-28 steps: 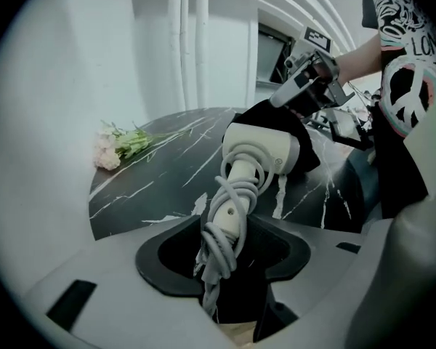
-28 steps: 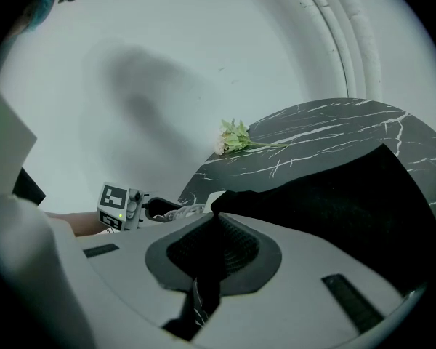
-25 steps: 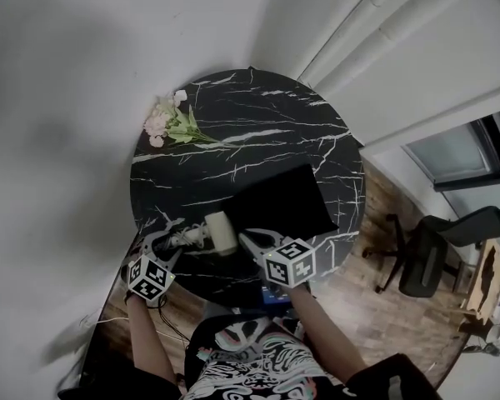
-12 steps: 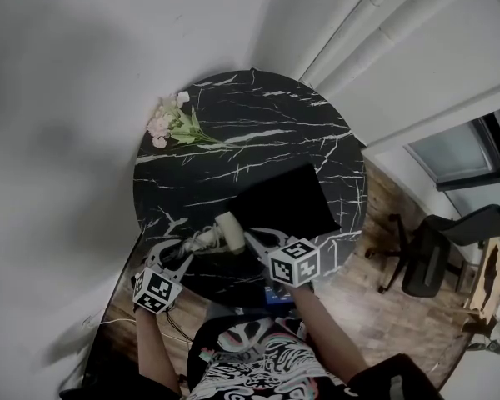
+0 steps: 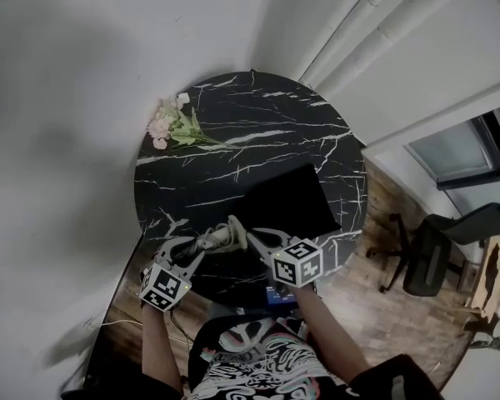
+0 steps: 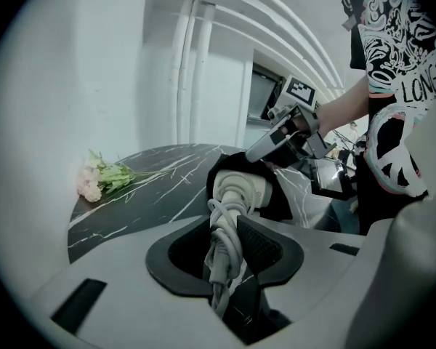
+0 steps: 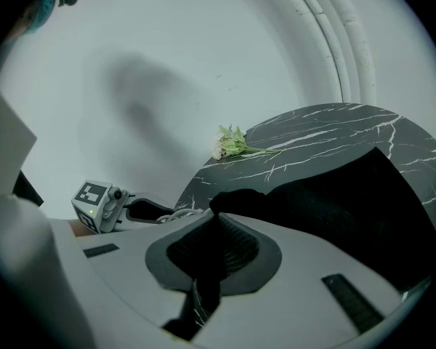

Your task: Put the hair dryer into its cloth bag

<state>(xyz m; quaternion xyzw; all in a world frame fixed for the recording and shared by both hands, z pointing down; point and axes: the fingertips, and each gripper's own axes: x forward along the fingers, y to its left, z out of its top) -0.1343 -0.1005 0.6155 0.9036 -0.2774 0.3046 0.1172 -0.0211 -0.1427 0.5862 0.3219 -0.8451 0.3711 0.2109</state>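
Observation:
A cream hair dryer [image 5: 227, 235] with its cord wound round the handle is held just above the near edge of the black marble table [image 5: 233, 115]. My left gripper [image 5: 197, 247] grips that wrapped handle [image 6: 221, 249], its jaws closing further on it. The dryer's head [image 6: 241, 190] points into the dark mouth of the black cloth bag [image 5: 287, 197]. My right gripper [image 5: 252, 239] is shut on the bag's near edge [image 7: 236, 198] and holds it up. The bag's body [image 7: 349, 202] lies flat on the table behind.
A small bunch of pale flowers [image 5: 170, 123] lies at the table's far left. White pipes run up the wall behind. An office chair [image 5: 421, 261] stands on the wooden floor to the right. The person's body is close to the table's near edge.
My left gripper has come up and to the right with the hair dryer. The dryer's head now sits closer to the bag's opening. The right gripper has stayed still.

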